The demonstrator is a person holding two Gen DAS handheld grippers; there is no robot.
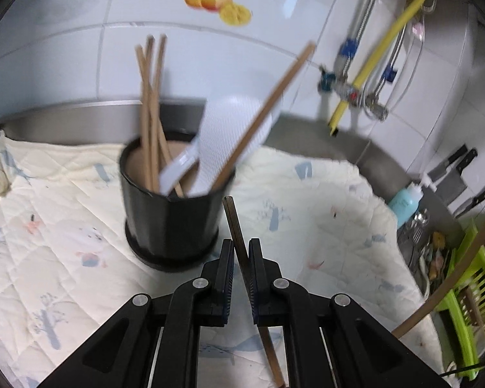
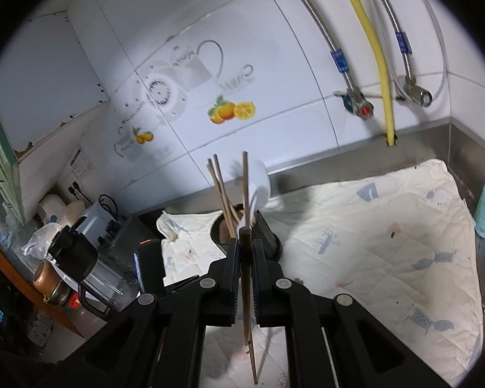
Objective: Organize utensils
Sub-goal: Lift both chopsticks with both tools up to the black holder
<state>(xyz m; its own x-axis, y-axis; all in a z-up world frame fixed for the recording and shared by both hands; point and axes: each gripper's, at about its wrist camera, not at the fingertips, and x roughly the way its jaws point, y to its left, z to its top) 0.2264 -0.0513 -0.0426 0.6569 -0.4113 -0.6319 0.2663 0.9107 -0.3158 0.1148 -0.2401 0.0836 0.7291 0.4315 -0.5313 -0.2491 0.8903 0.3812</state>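
A black utensil holder [image 1: 171,216] stands on the quilted cloth [image 1: 323,226]. It holds several wooden chopsticks [image 1: 150,110] and a white rice paddle [image 1: 232,135]. My left gripper [image 1: 241,245] sits just right of the holder, shut on a dark chopstick [image 1: 232,216] that points up past its fingertips. In the right wrist view my right gripper [image 2: 245,242] is shut on a wooden chopstick [image 2: 247,294] held nearly upright, its lower end hanging below the jaws. The holder [image 2: 270,232] is partly hidden behind those fingers, with the paddle [image 2: 260,181] rising above it.
A pale blue bottle [image 1: 404,203], knives [image 1: 449,174] and a green basket [image 1: 465,294] stand at the right. A yellow hose [image 2: 380,48] and valves [image 2: 360,105] hang on the tiled wall. A kettle [image 2: 77,258] and clutter crowd the left counter.
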